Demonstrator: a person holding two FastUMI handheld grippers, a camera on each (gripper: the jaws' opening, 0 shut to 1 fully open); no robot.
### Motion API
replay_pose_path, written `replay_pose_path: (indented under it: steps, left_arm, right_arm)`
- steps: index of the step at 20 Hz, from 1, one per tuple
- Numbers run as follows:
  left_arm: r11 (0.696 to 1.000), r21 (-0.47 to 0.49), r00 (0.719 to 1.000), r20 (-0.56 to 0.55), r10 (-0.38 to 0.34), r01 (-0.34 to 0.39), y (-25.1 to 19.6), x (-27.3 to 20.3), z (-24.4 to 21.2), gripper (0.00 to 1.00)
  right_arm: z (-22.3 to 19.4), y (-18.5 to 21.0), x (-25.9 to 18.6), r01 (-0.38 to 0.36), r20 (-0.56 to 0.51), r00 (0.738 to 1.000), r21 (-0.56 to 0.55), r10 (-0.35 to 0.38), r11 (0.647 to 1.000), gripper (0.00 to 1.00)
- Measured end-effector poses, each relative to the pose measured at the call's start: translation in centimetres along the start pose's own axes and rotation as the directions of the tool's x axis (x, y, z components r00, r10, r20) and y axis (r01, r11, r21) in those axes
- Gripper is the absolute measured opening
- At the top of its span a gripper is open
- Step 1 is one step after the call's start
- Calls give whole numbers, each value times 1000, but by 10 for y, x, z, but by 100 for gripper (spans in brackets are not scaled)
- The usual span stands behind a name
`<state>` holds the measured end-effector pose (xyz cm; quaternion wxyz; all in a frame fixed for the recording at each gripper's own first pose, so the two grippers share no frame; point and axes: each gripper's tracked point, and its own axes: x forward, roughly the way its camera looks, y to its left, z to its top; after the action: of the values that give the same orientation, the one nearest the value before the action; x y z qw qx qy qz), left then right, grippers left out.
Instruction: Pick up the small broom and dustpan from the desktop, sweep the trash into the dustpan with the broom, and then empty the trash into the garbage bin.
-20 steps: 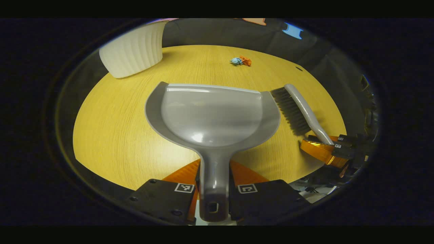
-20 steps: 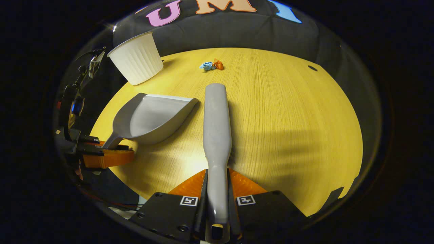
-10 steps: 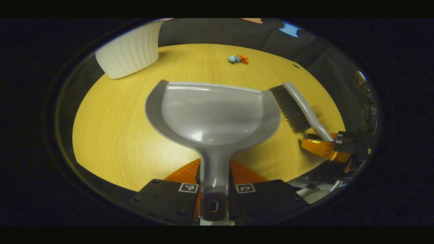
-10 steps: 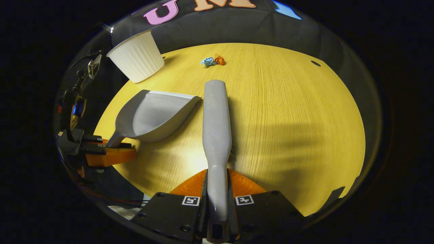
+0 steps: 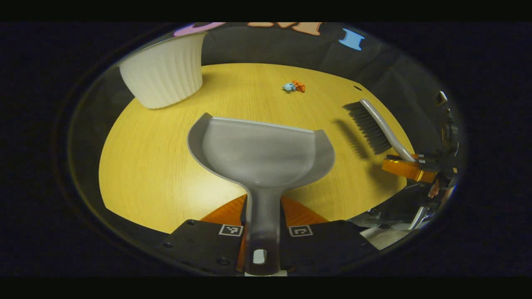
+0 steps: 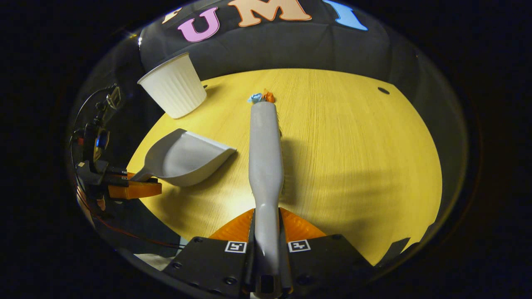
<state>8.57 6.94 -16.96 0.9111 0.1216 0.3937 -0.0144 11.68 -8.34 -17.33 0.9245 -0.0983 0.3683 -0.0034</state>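
My left gripper has its jaws clamped on the handle of the grey plastic dustpan, whose scoop opens toward twelve o'clock above the yellow wood-grain table. My right gripper has its jaws closed on the handle of the small grey broom; in the left gripper view its dark bristles point down, clear of the table at three o'clock of the dustpan. The trash, a crumpled blue and orange scrap, lies at twelve o'clock, far beyond the dustpan's lip. In the right gripper view the broom's tip reaches just short of it. A white ribbed garbage bin stands at eleven o'clock on the table's far edge.
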Motion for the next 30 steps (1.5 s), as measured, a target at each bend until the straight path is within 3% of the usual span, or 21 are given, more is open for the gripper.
replay_pose_path:
  steps: [3,8,13,16,20,23,27,30]
  left_arm:
    - [991,133,1000,4,18,-19,16,-12,30,26]
    - [945,324,999,-25,-26,32,22,-1,78,26]
    - [909,411,997,-57,-50,69,24,25,104,26]
    - [909,403,994,-64,-86,105,22,22,112,25]
    - [916,370,988,-82,-131,153,22,23,113,26]
    - [924,338,983,-96,-154,178,17,22,113,26]
    - [931,305,979,-98,-178,200,17,22,112,26]
    - [930,307,979,-74,-190,203,16,27,114,26]
  right_arm:
    - [53,-20,1,50,27,998,-43,-49,998,20]
    - [129,-54,67,170,1,985,-117,-171,978,20]
    - [151,-68,127,223,-51,969,-224,-240,949,20]
    - [160,-75,151,242,-73,958,-308,-276,920,21]
    - [177,-67,158,217,-90,953,-464,-289,859,21]
    - [184,-44,142,140,-97,962,-629,-255,765,17]
    - [201,-13,87,40,-129,977,-677,-172,735,20]
    - [232,-12,40,-7,-157,975,-732,-159,681,20]
